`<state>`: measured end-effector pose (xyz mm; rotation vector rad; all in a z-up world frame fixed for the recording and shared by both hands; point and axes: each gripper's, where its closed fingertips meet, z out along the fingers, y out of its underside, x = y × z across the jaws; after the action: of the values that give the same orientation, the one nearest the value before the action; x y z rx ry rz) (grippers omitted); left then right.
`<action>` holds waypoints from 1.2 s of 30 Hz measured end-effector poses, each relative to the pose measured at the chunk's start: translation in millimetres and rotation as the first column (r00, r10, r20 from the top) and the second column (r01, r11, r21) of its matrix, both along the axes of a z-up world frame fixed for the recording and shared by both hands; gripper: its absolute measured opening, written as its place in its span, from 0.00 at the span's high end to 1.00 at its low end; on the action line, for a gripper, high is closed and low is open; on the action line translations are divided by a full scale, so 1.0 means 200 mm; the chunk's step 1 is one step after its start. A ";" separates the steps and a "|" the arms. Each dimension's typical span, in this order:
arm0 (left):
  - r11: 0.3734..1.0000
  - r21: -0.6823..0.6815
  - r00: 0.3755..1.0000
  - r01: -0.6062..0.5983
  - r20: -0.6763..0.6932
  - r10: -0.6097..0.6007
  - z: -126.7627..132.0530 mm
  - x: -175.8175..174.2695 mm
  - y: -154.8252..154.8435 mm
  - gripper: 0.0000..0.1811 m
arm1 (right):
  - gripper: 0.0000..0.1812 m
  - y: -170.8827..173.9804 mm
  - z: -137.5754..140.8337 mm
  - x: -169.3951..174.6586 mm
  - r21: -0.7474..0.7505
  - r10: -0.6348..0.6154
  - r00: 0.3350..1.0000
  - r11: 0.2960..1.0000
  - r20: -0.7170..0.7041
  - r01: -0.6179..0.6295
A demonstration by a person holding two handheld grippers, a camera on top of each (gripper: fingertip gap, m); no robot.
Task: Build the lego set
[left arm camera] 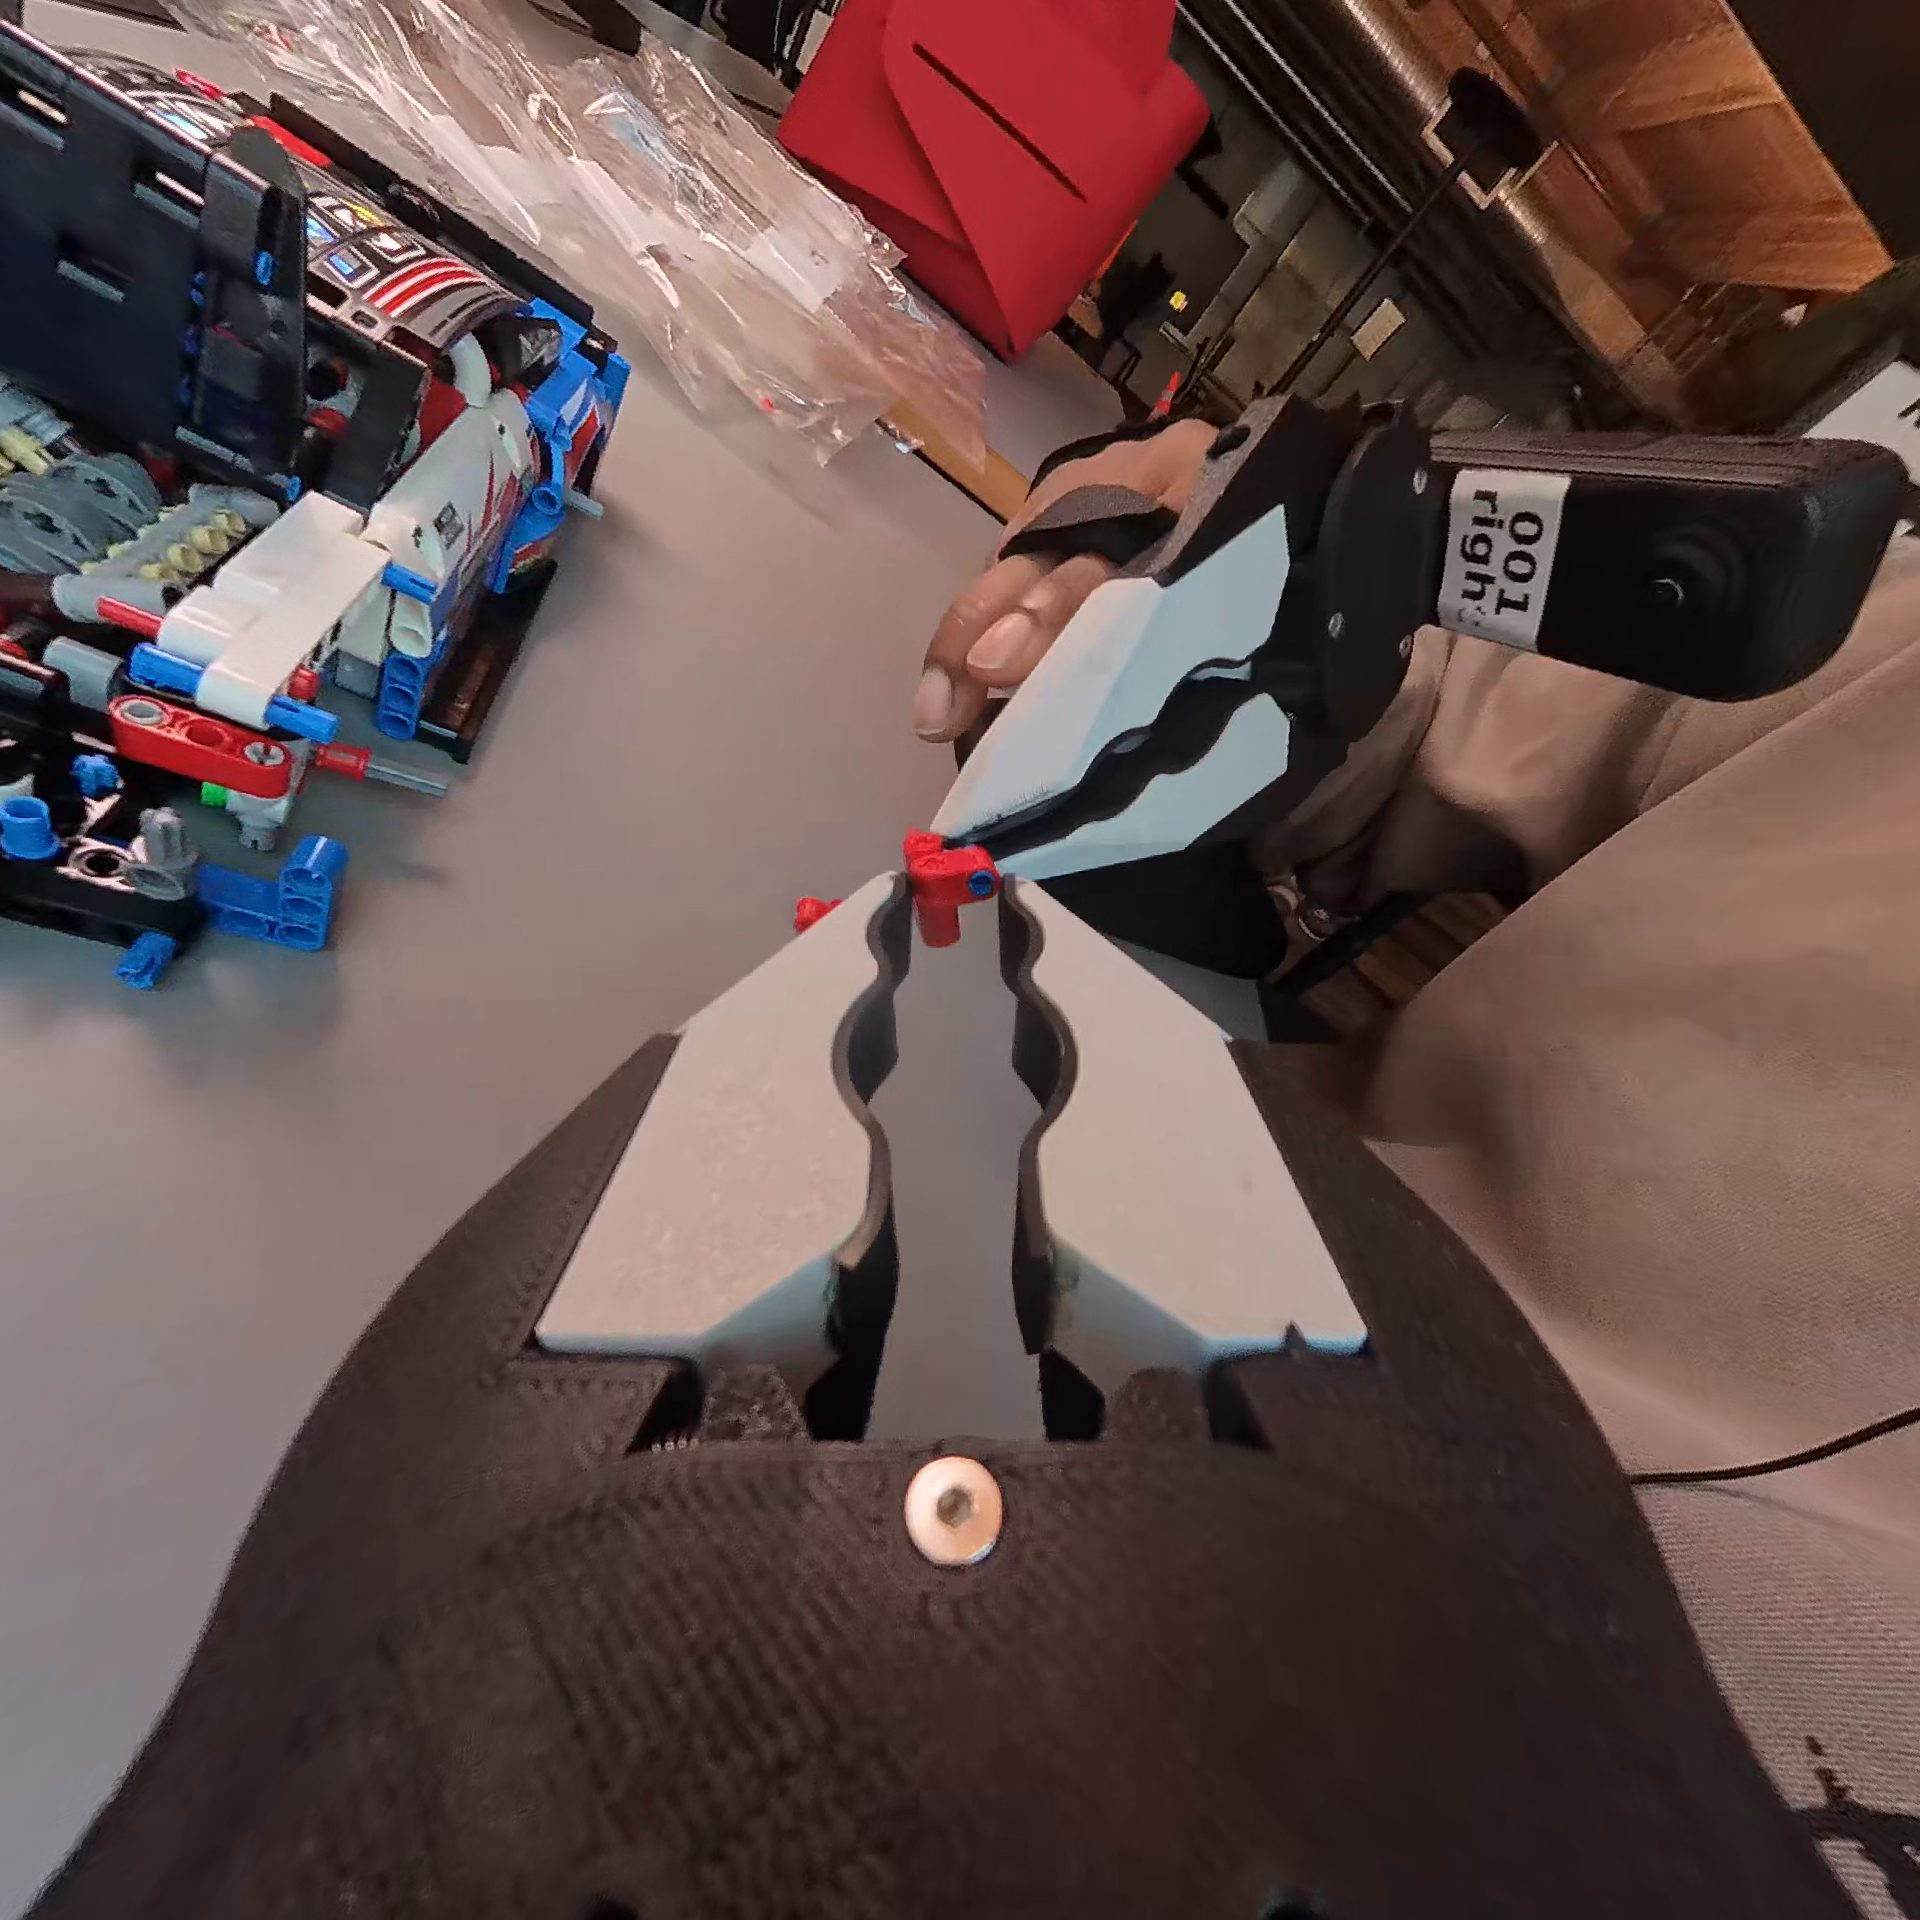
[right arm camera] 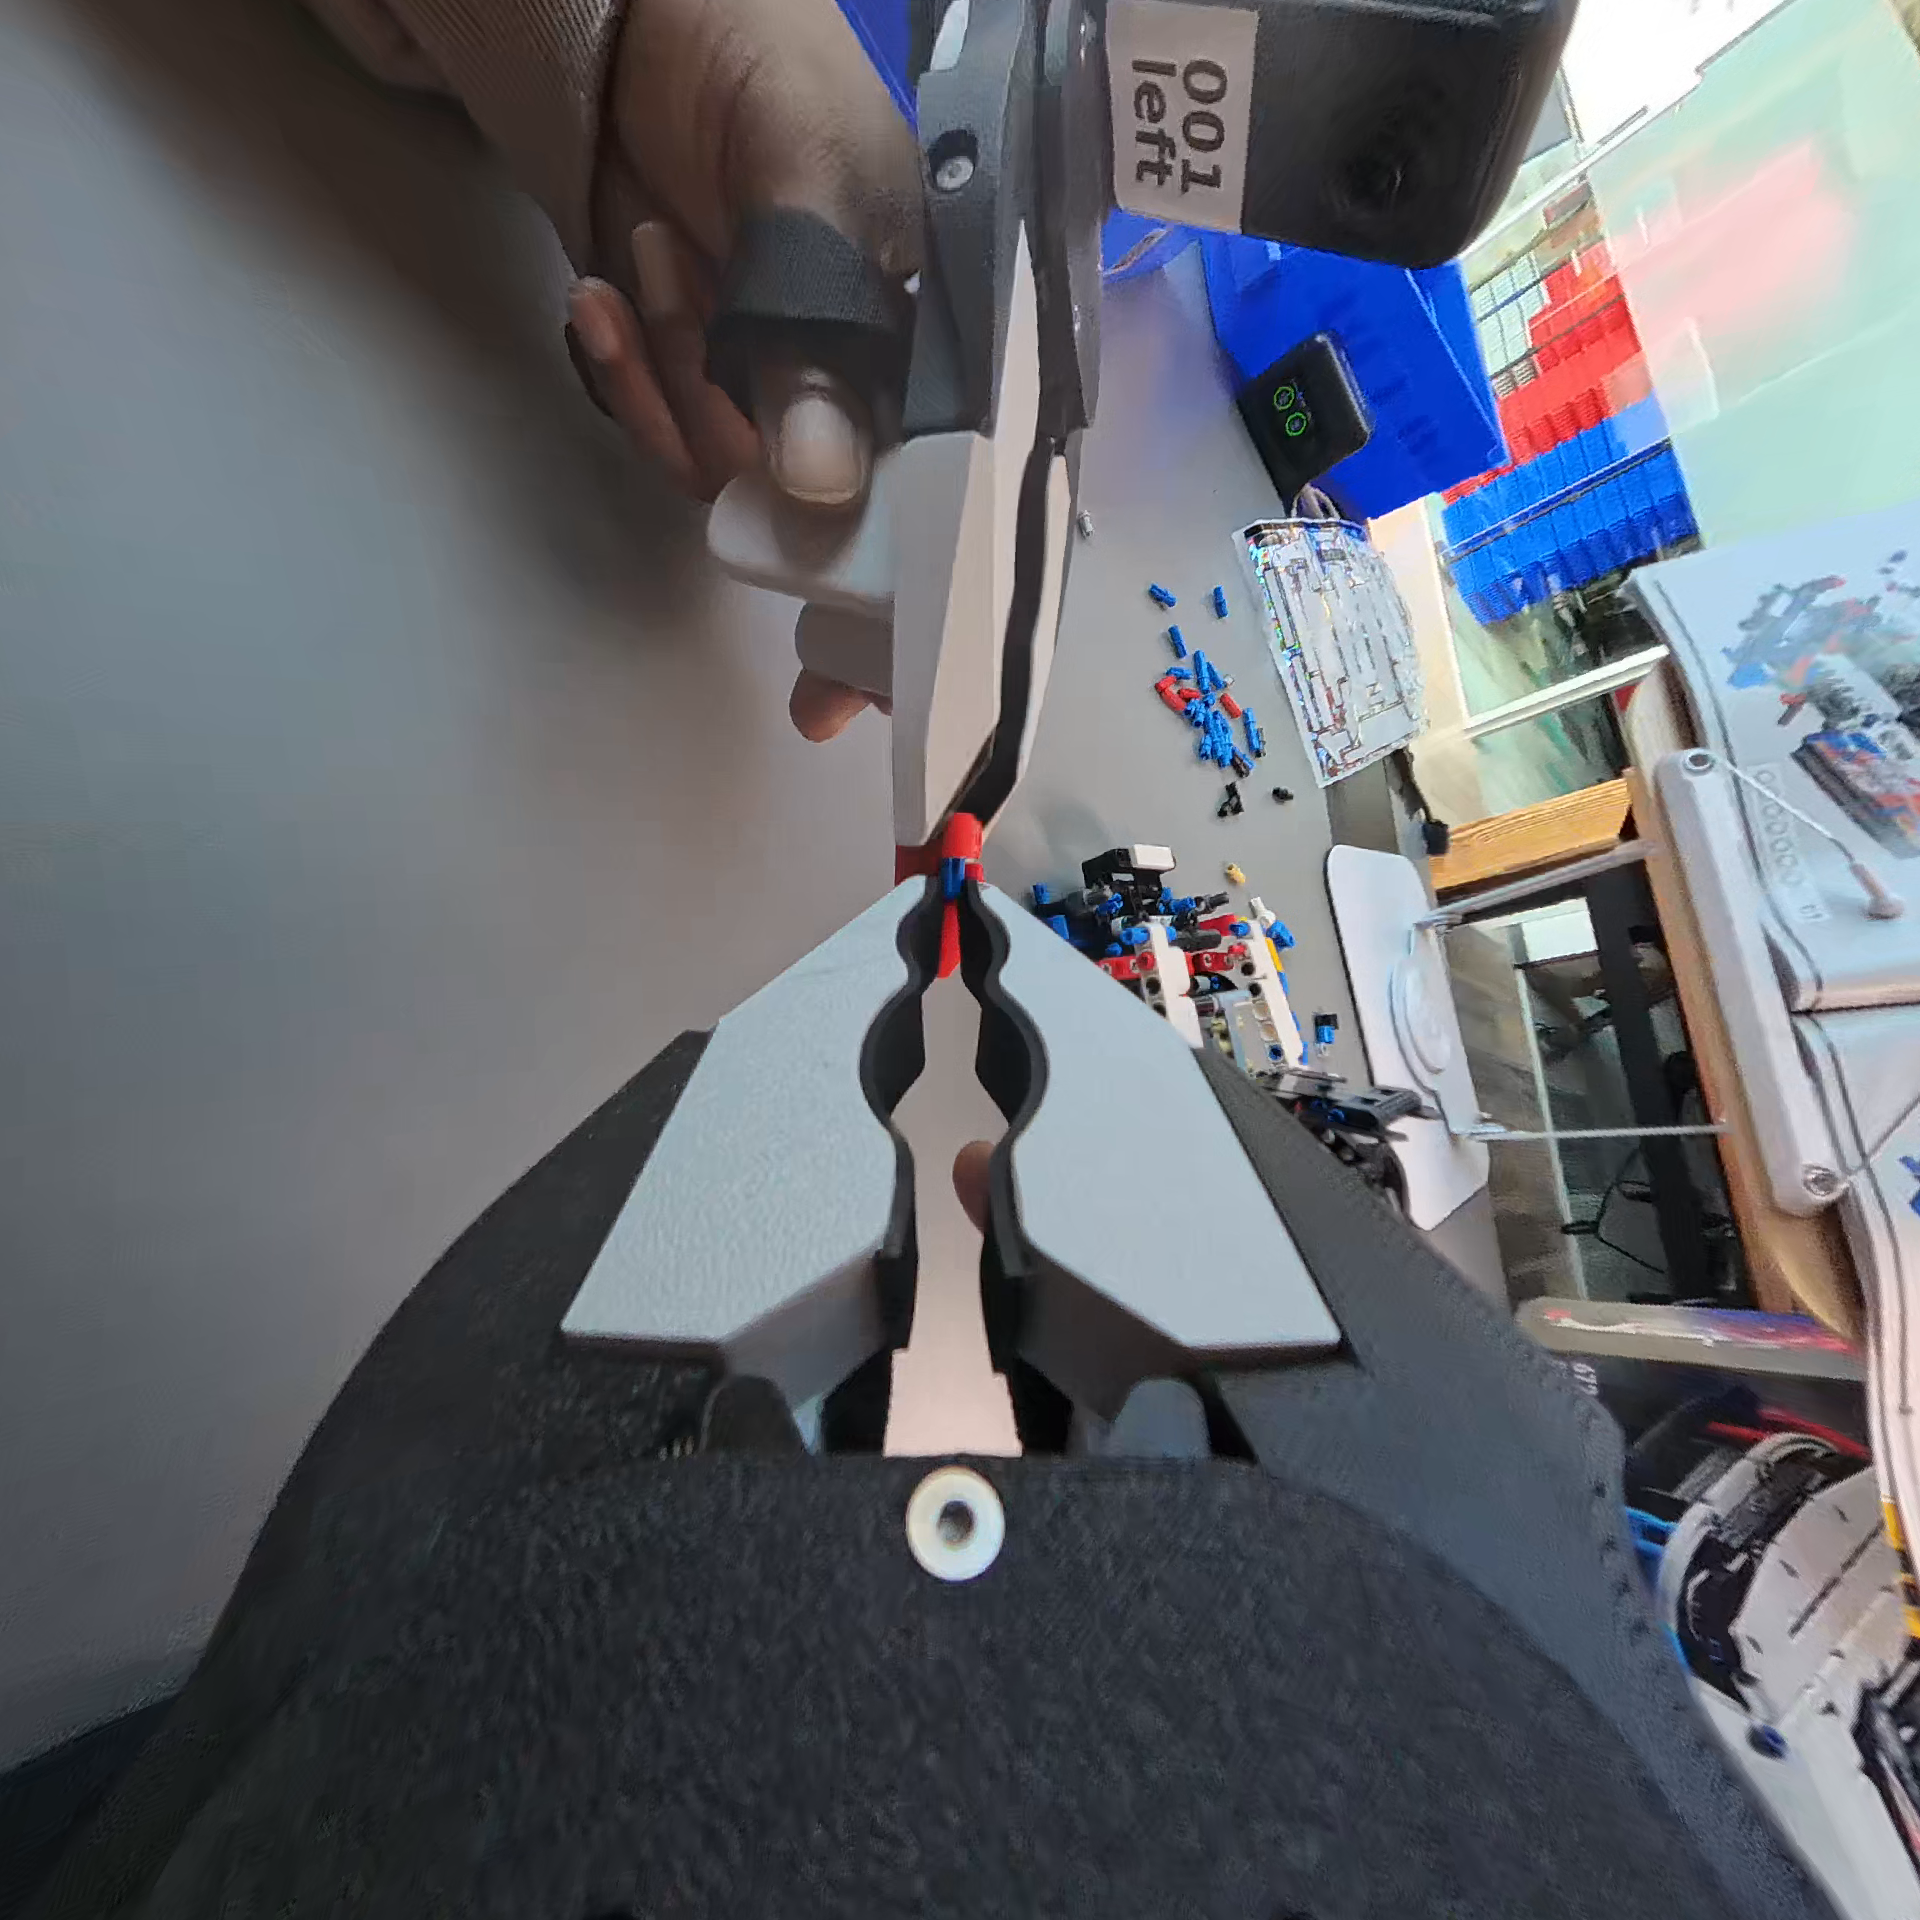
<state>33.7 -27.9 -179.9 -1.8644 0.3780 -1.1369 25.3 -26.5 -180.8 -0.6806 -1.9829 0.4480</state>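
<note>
A small red connector with a blue pin in it is held in the air between both grippers, above the grey table. My left gripper is shut on the red connector from below in its own view. My right gripper comes in from the right, shut on the same piece at its tips. In the right wrist view, my right gripper clamps the red connector and my left gripper pinches its upper red end from above. The blue pin sits between them.
A large partly built blue, white, red and black car model stands at the left, with clear plastic bags and a red box behind. Loose blue and red pins, a sticker sheet, a small sub-assembly and an instruction booklet lie on the table. Less than 4 cm separates the two grippers' tips.
</note>
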 end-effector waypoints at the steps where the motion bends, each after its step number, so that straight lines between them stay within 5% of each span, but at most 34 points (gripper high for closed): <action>1: 1.000 0.014 1.000 -0.005 -0.030 0.005 -0.01 -0.01 0.00 0.92 | 0.99 0.00 0.00 -0.01 0.016 -0.005 1.000 1.000 0.003 0.005; 12: 0.992 0.125 0.994 0.014 -0.109 0.000 0.04 -0.01 -0.02 0.96 | 0.99 -0.03 0.08 -0.01 -0.005 -0.025 0.999 1.000 -0.032 0.025; 29: 0.995 -0.099 0.997 0.003 0.081 0.005 0.03 -0.02 -0.02 0.97 | 0.99 -0.05 0.09 -0.04 0.261 0.012 0.983 0.965 -0.183 0.036; 36: 0.987 0.162 0.974 -0.003 -0.224 0.040 0.03 -0.02 -0.02 0.97 | 1.00 -0.06 0.09 -0.02 -0.204 -0.016 1.000 0.979 0.018 0.019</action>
<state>29.4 -31.9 -174.1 -1.8538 0.5608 -0.8543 21.0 -38.7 -163.2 -0.8318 -1.9613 0.6436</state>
